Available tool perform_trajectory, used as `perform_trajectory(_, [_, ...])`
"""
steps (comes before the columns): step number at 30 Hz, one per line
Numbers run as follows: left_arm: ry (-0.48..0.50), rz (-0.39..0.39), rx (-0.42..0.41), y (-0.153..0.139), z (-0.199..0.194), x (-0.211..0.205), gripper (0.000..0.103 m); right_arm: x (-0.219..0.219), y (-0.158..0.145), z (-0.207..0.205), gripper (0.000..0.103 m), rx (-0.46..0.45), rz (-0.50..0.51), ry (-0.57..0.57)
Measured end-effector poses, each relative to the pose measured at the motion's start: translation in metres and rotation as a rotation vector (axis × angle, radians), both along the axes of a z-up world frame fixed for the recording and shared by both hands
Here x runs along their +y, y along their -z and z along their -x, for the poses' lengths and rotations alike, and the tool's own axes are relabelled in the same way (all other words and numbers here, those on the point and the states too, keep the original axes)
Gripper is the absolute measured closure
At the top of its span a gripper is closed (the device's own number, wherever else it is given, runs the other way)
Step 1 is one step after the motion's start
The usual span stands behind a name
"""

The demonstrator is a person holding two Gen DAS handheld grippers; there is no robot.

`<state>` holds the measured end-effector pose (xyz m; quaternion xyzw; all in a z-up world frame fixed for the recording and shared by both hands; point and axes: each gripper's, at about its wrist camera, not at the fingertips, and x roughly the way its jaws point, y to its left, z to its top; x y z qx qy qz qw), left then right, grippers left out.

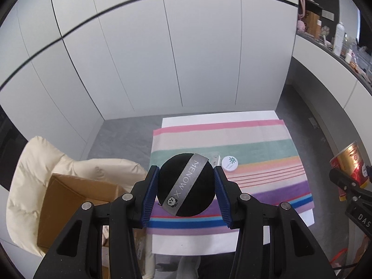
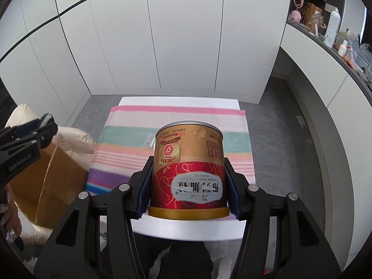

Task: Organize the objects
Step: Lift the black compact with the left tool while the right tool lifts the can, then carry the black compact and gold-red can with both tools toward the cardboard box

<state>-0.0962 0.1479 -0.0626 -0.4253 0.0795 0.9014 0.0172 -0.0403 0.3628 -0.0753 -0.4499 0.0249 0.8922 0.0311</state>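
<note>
Black and round, a soft velvety powder puff (image 1: pixel 186 186) with a grey ribbon printed "MENOW X" sits clamped between the blue ribbed pads of the left gripper (image 1: pixel 186 186). Its flat face is turned toward the camera, and the ribbon's long axis runs from 7 o'clock up to 1 o'clock across it. That gripper tilts steeply downward above the near part of the striped pastel cloth (image 1: pixel 267 139) that covers the white desk (image 1: pixel 186 244), the puff held clear of the cloth.

At 2 o'clock from the puff, a small round white jar lid with a green emblem (image 1: pixel 229 163) lies on the cloth, and just beside it, at its 9 o'clock, a small clear packet shows past the puff's rim. At 8 o'clock from the left gripper an open brown cardboard box (image 1: pixel 69 209) rests against a cream padded cushion (image 1: pixel 34 174).

In the right wrist view, the right gripper (image 2: pixel 188 190) is clamped on a gold and red cylindrical tin can (image 2: pixel 188 169), its pads pressing both sides of the lower body. The can's long axis lies along the fingers toward 12 o'clock, its printed label reading upside down, its silver rim farthest from the camera. This gripper also angles steeply down over the near half of the cloth.
</note>
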Motion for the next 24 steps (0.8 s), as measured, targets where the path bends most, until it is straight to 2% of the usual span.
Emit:
perform_trajectory(8, [0.039,-0.011,-0.001,0.001,-0.061,0.006,0.055,0.01,0.03,-0.063,0.047,-0.064,0.082,0.042])
perform_trajectory(11, [0.042,-0.073,-0.036,0.008,-0.076,0.001,0.055,0.014,0.04,-0.082,0.047,-0.087,0.065,0.055])
perform_trajectory(13, [0.042,-0.145,-0.056,0.012,-0.089,-0.007,0.055,0.017,0.044,-0.093,0.047,-0.094,0.057,0.068])
perform_trajectory(14, [0.048,-0.151,-0.062,0.013,-0.093,-0.008,0.055,0.019,0.046,-0.099,0.047,-0.098,0.049,0.074])
perform_trajectory(17, [0.039,-0.116,-0.062,0.017,-0.105,-0.011,0.055,0.024,0.048,-0.114,0.047,-0.1,0.019,0.083])
perform_trajectory(24, [0.024,-0.108,-0.073,0.02,-0.104,-0.015,0.055,0.033,0.048,-0.126,0.047,-0.1,0.022,0.098])
